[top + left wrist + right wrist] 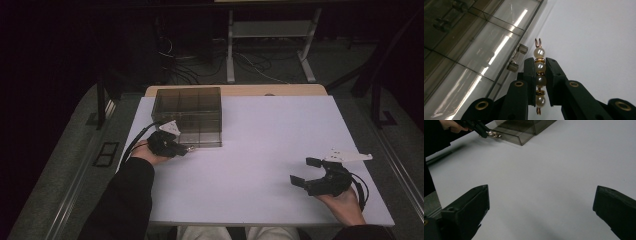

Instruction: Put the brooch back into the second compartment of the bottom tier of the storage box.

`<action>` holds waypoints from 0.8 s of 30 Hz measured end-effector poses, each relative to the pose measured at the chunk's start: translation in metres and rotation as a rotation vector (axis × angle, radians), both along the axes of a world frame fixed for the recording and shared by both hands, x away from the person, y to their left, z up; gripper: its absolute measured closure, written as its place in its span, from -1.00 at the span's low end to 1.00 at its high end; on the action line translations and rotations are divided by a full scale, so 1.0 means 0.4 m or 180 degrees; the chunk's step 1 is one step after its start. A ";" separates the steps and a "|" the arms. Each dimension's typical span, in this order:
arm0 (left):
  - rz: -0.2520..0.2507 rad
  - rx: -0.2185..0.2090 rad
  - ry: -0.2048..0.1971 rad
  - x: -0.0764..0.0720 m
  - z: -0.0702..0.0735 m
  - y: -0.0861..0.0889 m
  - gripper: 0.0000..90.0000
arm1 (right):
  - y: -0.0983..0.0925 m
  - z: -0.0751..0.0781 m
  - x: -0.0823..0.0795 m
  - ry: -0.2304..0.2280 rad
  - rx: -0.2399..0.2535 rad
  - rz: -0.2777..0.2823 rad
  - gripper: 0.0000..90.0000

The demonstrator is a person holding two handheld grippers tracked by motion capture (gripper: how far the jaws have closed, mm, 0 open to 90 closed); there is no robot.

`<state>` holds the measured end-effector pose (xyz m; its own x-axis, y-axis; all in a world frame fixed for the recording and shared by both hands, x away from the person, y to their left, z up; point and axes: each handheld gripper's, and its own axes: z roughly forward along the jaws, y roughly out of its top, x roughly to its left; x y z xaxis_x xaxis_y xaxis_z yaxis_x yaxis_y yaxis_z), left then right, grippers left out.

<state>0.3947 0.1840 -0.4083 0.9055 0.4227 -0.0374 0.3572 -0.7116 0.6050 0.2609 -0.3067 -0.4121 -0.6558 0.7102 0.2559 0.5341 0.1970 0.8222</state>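
A pearl pin (539, 75), made of white beads with gold spacers and a small wire loop at its far end, is clamped between the jaws of the left gripper (540, 72), which are closed tightly on its middle beads. The pin is held just beside the front wall of a smoky clear plastic box (189, 114) with inner compartments, close to its latch (517, 59), above the white table (260, 150). The right gripper (302, 172) is seen well apart, near the table's right edge, its jaws spread wide with nothing between them.
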 end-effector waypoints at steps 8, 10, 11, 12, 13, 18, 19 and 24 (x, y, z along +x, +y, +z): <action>0.0011 -0.0031 -0.0025 0.005 0.019 0.002 0.75 | 0.000 0.000 0.001 -0.0010 -0.0003 -0.0002 -0.99; 0.0008 -0.0011 -0.0024 0.006 0.025 0.003 0.75 | -0.001 0.000 0.001 -0.0012 -0.0003 -0.0001 -0.99; -0.0003 -0.0020 -0.0047 0.008 0.027 0.003 0.75 | -0.001 0.000 0.001 -0.0012 -0.0004 -0.0001 -0.99; 0.0020 -0.0035 -0.0040 0.008 0.029 0.003 0.75 | -0.001 0.000 0.001 -0.0011 -0.0002 -0.0003 -0.99; -0.0005 -0.0014 -0.0057 0.011 0.033 0.003 0.75 | -0.001 0.000 0.001 -0.0013 -0.0004 -0.0001 -0.99; -0.0001 -0.0025 -0.0083 0.015 0.051 0.001 0.75 | 0.000 0.000 0.001 -0.0012 -0.0003 -0.0003 -0.99; -0.0005 -0.0019 -0.0084 0.015 0.055 0.000 0.75 | 0.000 0.000 0.001 -0.0011 -0.0005 -0.0003 -0.99; -0.0024 -0.0006 -0.0116 0.022 0.068 -0.002 0.75 | 0.000 0.000 0.001 -0.0010 -0.0007 0.0001 -0.99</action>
